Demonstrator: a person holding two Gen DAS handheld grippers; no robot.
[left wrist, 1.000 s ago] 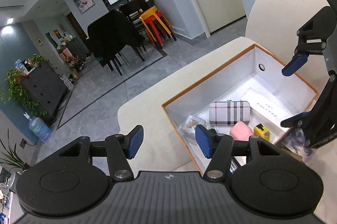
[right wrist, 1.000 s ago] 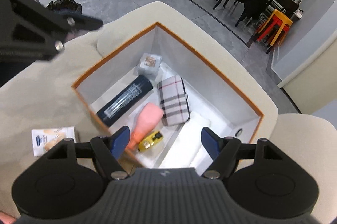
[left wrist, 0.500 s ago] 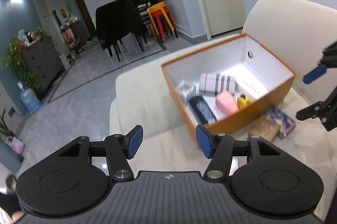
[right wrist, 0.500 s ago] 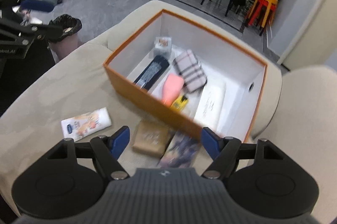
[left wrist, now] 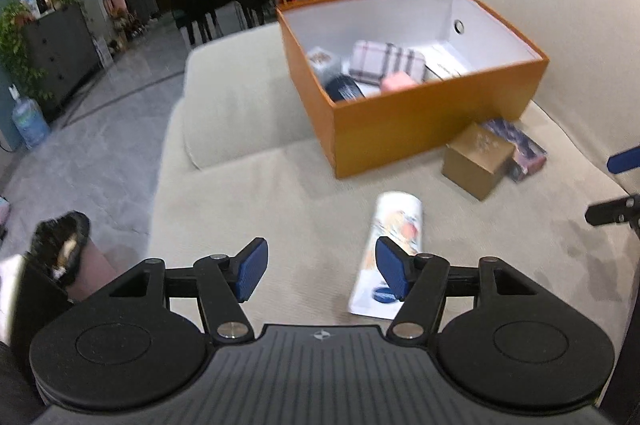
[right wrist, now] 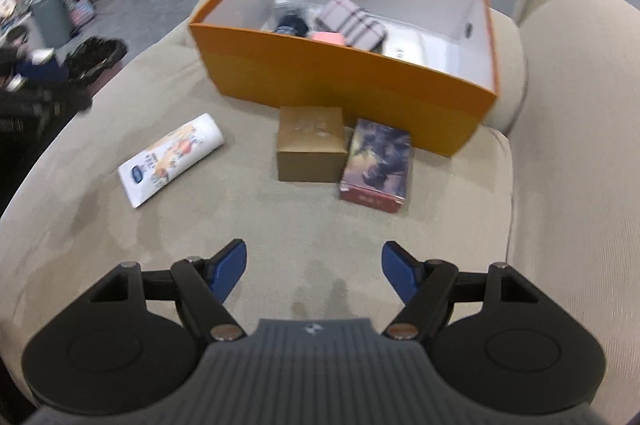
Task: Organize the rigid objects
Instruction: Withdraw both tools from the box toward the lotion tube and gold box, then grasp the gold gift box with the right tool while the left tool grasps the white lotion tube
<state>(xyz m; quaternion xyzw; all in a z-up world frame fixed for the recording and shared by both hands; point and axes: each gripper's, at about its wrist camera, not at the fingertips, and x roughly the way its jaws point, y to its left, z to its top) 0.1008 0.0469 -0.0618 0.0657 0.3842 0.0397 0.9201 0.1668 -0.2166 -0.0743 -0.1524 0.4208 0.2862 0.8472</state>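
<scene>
Hovering both jaws apart and empty over the sofa, I judge the white tube next for the orange box.

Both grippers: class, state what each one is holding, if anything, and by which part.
Nothing is held. The left gripper and right gripper both have open, empty jaws above the sofa cushion.

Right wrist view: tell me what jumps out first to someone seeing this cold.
The orange box on the beige sofa seat, open-topped and already holding a plaid case. Just in front of it lie a brown carton and a dark printed box side by side, with a white tube off to the left.
</scene>
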